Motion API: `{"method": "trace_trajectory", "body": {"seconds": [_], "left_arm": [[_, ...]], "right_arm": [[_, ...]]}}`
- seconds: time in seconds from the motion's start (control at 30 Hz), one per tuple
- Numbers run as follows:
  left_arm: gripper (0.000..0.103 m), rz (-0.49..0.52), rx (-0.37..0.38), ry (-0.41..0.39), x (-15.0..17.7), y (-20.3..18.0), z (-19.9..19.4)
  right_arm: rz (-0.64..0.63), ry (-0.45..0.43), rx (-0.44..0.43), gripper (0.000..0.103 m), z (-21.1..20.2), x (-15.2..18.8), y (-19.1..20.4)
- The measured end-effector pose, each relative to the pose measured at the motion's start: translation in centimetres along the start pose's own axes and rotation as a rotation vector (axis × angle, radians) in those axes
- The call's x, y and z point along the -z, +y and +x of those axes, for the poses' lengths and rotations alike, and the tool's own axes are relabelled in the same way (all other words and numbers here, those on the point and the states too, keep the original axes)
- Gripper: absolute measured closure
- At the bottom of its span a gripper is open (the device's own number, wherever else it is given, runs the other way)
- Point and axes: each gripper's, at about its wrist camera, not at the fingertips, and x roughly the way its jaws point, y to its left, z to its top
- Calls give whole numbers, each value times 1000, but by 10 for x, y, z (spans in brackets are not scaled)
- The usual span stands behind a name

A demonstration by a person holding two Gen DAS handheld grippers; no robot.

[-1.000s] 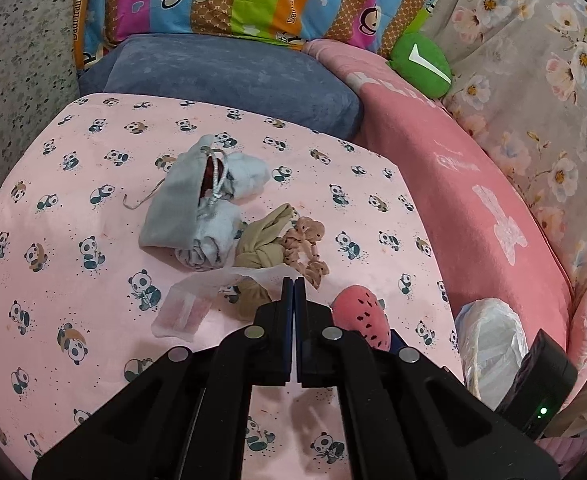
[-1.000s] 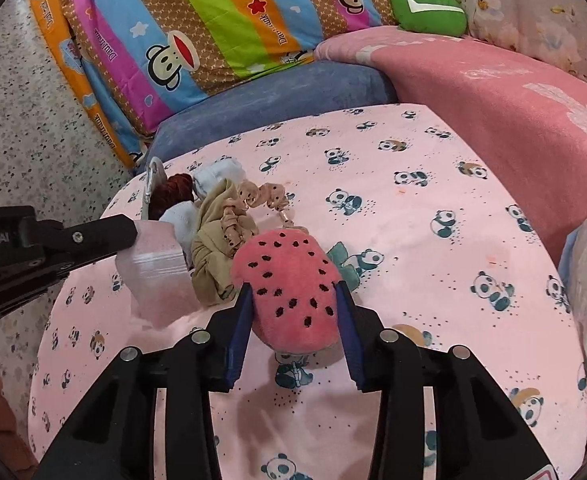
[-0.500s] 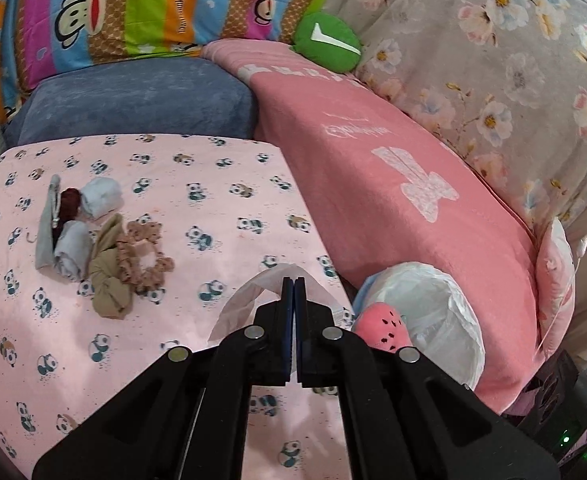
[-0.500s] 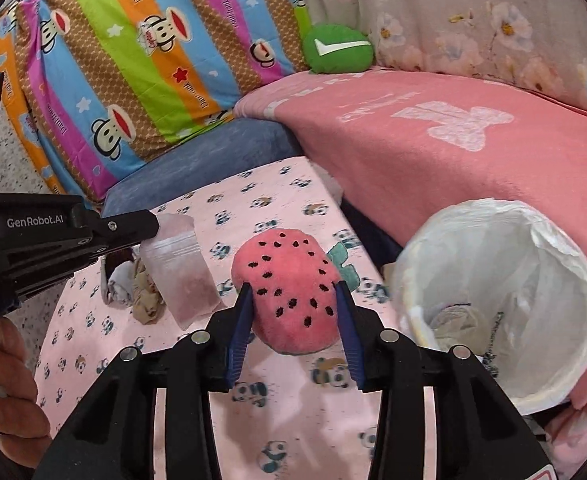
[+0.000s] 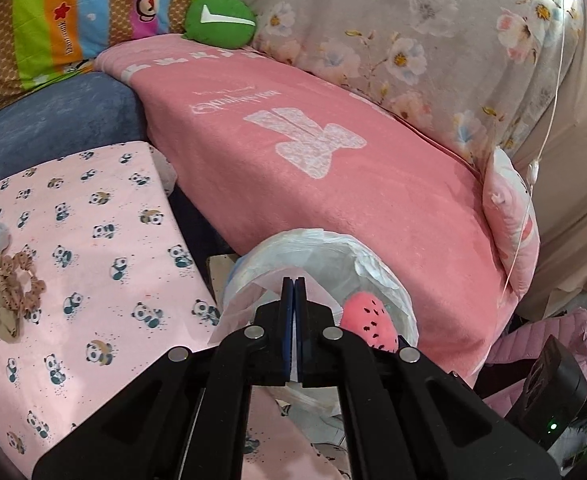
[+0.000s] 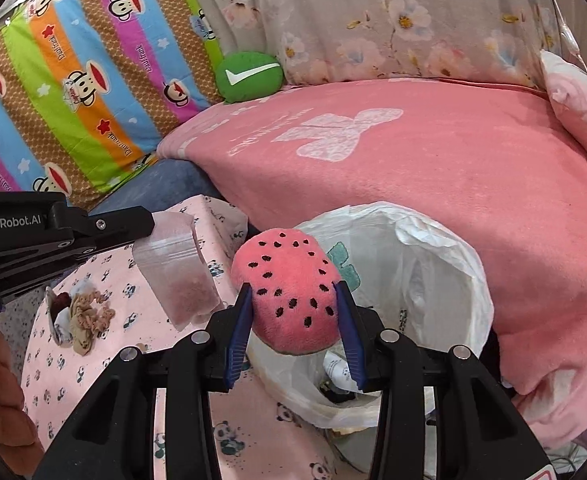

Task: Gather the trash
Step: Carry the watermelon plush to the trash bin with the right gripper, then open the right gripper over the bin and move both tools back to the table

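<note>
My left gripper (image 5: 294, 280) is shut on a clear zip bag (image 6: 181, 276), which hangs from its tip (image 6: 149, 224) at the left of the right wrist view, beside the bin. The bag's thin film (image 5: 245, 300) spreads ahead of the jaws in the left wrist view. My right gripper (image 6: 293, 292) is shut on a pink watermelon plush (image 6: 289, 292), held over the near rim of a white-lined trash bin (image 6: 445, 264). The plush (image 5: 369, 320) also shows over the bin (image 5: 333, 248) in the left wrist view. Crumpled trash (image 6: 335, 372) lies in the bin's bottom.
A panda-print pink sheet (image 5: 93, 248) covers the surface at left, with a heap of socks and a scrunchie (image 5: 9, 296) on it. A pink blanket (image 6: 453, 168) rises behind the bin. Striped monkey pillow (image 6: 77, 92), green cushion (image 6: 249, 76) and floral cover (image 5: 413, 32) lie farther back.
Both grippers swung right from the sheet to the bin, carrying the zip bag and the plush. The sock heap slid to the left edge; the bin now fills the centre.
</note>
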Motion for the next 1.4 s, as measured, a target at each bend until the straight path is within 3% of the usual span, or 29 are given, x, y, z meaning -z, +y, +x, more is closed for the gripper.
{"method": "trace_trajectory", "body": {"seconds": [0.3,0.33,0.4,0.43,0.67,0.9,1.4], "left_arm": [[99,58,48,34,-2,-36,28],[94,58,43,39,-3,-36,31],[54,39,25,45,-4,-33,36],[52,23,8,26,-3,-29,34],[51,-22,-56,-5,-2,2,23],[51,-28,-155,-23,7,30,11],[51,-91,-235,-50,21,86,-18]], "right_arm": [[42,-8,54,63,0,-4,-33],[46,-10,56,63,0,-5,-35],[57,-10,60,61,2,-5,-38],[61,-10,60,57,3,-5,-39],[52,-24,60,45,8,-9,-32],[8,-10,39,44,10,-6,-10],[-88,29,-16,44,13,8,49]]}}
